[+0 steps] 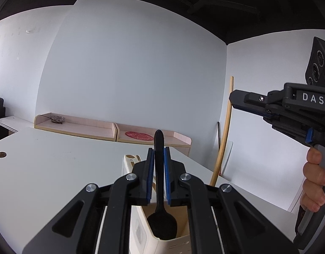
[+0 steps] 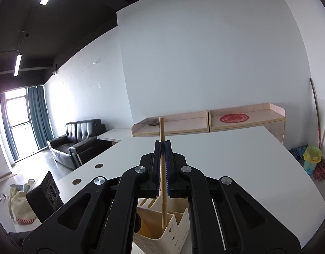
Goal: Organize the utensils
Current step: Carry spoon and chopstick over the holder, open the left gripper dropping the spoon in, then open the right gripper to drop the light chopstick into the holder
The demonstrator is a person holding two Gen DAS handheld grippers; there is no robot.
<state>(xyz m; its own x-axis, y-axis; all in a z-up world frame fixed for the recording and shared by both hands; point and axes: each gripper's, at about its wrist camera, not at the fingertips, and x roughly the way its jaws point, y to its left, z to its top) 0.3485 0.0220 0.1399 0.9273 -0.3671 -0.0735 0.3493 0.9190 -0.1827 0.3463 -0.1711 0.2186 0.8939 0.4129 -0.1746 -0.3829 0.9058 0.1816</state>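
My left gripper [image 1: 159, 150] is shut on the handle of a black spoon [image 1: 162, 224]. The spoon hangs bowl-down at the mouth of a cream utensil holder [image 1: 141, 235] on the white table. My right gripper [image 2: 162, 144] is shut on a long wooden stick [image 2: 161, 130], whose lower end reaches into a compartment of the same holder [image 2: 179, 226]. From the left wrist view, the right gripper [image 1: 234, 97] comes in from the right with a person's hand [image 1: 314, 180] on its grip, and the stick [image 1: 225, 127] slants down below it. Other wooden utensils [image 2: 150, 203] stand in the holder's far compartment.
The white table [image 2: 236, 158] spreads around the holder. Low wooden cabinets [image 2: 247, 116] line the back wall, one with a round red mat [image 2: 234, 118] on it. A black sofa [image 2: 77, 139] stands far left; a bin [image 2: 311, 158] and a mop stand at the right.
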